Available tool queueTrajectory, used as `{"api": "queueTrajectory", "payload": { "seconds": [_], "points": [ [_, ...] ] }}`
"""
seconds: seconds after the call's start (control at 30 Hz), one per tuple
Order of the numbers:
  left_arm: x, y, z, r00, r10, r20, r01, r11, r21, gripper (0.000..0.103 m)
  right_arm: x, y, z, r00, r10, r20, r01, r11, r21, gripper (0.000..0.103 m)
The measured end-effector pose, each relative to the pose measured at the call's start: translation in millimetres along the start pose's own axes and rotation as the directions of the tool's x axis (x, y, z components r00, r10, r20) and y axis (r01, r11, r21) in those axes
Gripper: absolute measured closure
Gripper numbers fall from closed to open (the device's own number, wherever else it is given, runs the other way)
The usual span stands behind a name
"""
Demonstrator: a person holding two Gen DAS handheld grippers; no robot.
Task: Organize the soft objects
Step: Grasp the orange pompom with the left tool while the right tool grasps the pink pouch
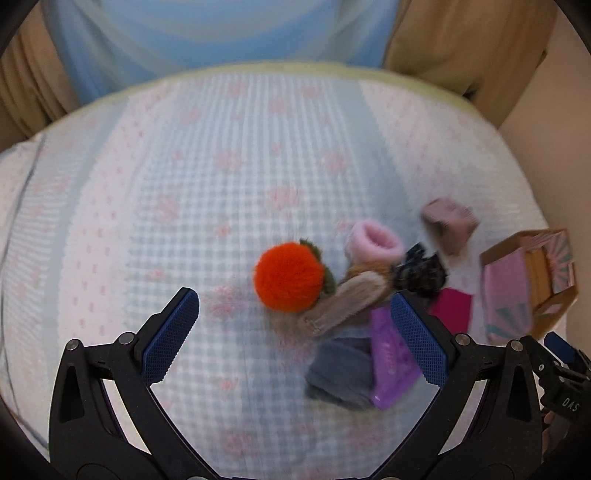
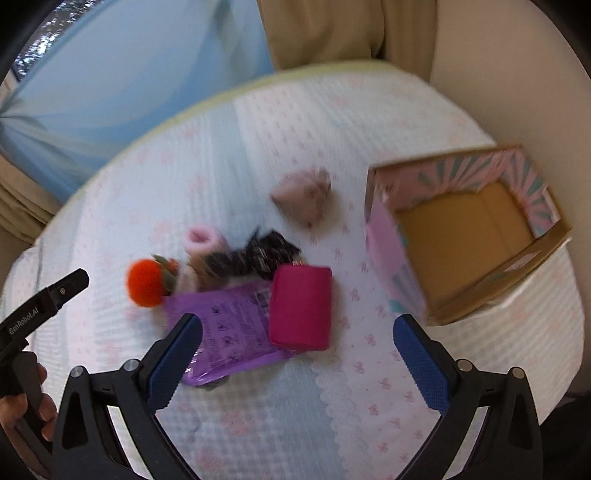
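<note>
A pile of soft things lies on the bed. It holds an orange pom-pom (image 1: 286, 275) (image 2: 144, 282), a pink fuzzy roll (image 1: 373, 242) (image 2: 201, 240), a beige plush piece (image 1: 347, 301), a black scrunchie (image 1: 421, 271) (image 2: 255, 256), a purple packet (image 1: 391, 363) (image 2: 231, 328), a magenta cloth roll (image 2: 301, 306) (image 1: 452, 308) and a grey cloth (image 1: 341, 373). A pinkish-beige item (image 1: 448, 221) (image 2: 304, 197) lies apart. My left gripper (image 1: 295, 332) is open above the pile. My right gripper (image 2: 295, 354) is open near the packet and the magenta roll.
An open cardboard box (image 2: 465, 236) (image 1: 528, 280) with pink patterned walls stands at the right edge of the bed. The bedspread (image 1: 184, 177) is pale blue with pink flowers. Curtains (image 1: 221, 29) hang behind the bed.
</note>
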State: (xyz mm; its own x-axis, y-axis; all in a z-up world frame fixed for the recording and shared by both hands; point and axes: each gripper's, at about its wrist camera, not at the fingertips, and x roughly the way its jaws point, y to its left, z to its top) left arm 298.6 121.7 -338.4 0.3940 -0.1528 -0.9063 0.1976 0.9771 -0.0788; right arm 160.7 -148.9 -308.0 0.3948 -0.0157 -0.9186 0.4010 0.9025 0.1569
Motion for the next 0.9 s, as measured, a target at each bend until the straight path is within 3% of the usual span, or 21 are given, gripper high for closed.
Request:
{"api": "queueTrajectory", "payload": {
  "seconds": [0.23,0.47,0.57,0.63,0.8,0.9],
  "points": [
    [83,6,5,0.995,0.010,-0.104,-0.007,1.000,0.027,0.000,82,-5,2,0.993,-0.063,-0.095,0.067,0.997,0.039,0.000],
    [130,14,7,0.991,-0.040,-0.128,0.043,0.999,0.018,0.003,136,-7,-2,0.984,-0.066,-0.164,0.073,0.997,0.040,0.001],
    [145,17,8,0.987,-0.076,-0.142,0.077,0.997,0.008,0.024,150,-9,-3,0.981,-0.068,-0.181,0.076,0.996,0.036,0.006],
    [152,16,6,0.983,-0.087,-0.164,0.089,0.996,0.004,0.043,158,-9,-4,0.979,-0.068,-0.190,0.074,0.997,0.025,0.010],
    [155,12,2,0.983,-0.087,-0.162,0.093,0.995,0.027,0.064,175,-6,-2,0.977,-0.070,-0.202,0.072,0.997,0.001,0.026],
    [153,11,1,0.984,-0.085,-0.159,0.092,0.995,0.039,0.067,177,-1,0,0.979,-0.082,-0.187,0.079,0.997,-0.026,0.040]
  ]
}}
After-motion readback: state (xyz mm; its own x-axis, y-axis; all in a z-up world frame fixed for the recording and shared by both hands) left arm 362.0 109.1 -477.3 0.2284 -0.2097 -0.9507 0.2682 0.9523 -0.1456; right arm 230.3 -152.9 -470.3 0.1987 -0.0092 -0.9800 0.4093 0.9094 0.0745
